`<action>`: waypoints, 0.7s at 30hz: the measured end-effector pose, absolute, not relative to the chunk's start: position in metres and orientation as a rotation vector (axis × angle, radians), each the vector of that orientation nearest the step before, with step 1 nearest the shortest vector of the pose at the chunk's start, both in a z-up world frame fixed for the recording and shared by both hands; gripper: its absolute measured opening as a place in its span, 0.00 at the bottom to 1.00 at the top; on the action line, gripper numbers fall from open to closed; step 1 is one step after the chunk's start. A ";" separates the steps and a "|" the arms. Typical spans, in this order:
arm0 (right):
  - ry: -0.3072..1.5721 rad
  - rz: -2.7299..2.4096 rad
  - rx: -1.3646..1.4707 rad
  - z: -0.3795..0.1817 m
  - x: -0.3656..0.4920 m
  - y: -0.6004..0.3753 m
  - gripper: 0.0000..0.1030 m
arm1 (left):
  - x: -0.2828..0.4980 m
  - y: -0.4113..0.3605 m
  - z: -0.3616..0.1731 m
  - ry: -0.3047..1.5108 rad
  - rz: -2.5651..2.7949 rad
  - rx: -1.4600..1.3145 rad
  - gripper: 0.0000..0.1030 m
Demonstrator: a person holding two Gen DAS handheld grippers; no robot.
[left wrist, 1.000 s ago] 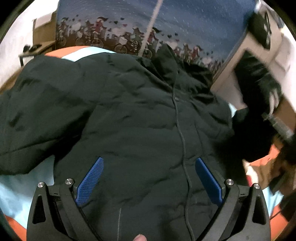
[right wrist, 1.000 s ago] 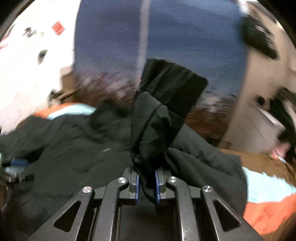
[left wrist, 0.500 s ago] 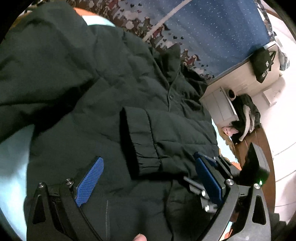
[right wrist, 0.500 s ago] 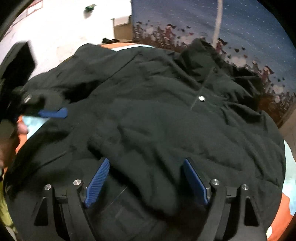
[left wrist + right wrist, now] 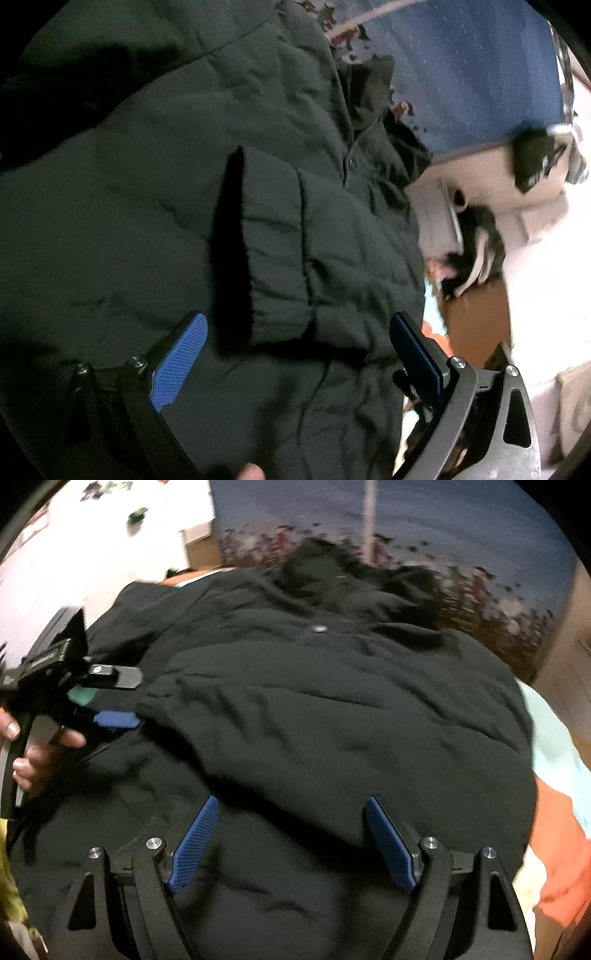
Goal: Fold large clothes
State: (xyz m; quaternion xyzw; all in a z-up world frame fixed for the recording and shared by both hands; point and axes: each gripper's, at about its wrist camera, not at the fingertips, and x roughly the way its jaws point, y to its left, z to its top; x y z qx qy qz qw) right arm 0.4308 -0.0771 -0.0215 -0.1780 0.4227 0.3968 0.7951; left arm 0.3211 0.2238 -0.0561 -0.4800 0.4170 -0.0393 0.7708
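Observation:
A large black padded jacket (image 5: 155, 192) lies spread face up on the bed and fills both views. One sleeve (image 5: 295, 716) is folded across its front, and the cuff (image 5: 269, 254) ends just ahead of my left gripper (image 5: 299, 343). That gripper is open, its blue pads either side of the cuff's lower edge without pressing on it. In the right wrist view a hand (image 5: 37, 753) holds the left gripper (image 5: 122, 698) at the cuff end. My right gripper (image 5: 293, 834) hangs open low over the folded sleeve, nothing pinched.
The bed cover (image 5: 554, 812) shows orange and light blue at the jacket's right edge. A blue patterned curtain (image 5: 461, 74) hangs behind the bed. A white cabinet (image 5: 436, 218), a pile of clothes (image 5: 476, 251) and brown floor (image 5: 476, 321) lie to the right.
The right gripper let go of the raised sleeve and opened; the sleeve now lies across the jacket front. Both grippers sank closer to the jacket, and the left one rolled.

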 end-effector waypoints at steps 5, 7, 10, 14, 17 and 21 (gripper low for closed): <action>0.909 0.708 -0.295 -0.023 0.445 -0.104 0.79 | 0.328 0.228 -0.065 0.872 -0.015 -1.122 0.47; 0.923 0.678 -0.288 -0.026 0.450 -0.110 0.79 | 0.330 0.227 -0.068 0.887 0.010 -1.114 0.34; 0.928 0.649 -0.289 -0.028 0.456 -0.118 0.79 | 0.330 0.222 -0.056 0.844 0.026 -1.044 0.10; 0.876 0.610 -0.268 -0.018 0.462 -0.127 0.79 | 0.329 0.215 -0.016 0.750 0.071 -0.863 0.05; 0.853 0.565 -0.189 -0.007 0.479 -0.140 0.79 | 0.325 0.216 0.023 0.644 0.125 -0.704 0.04; 0.896 0.499 -0.089 -0.007 0.505 -0.157 0.79 | 0.320 0.226 0.045 0.574 0.191 -0.617 0.04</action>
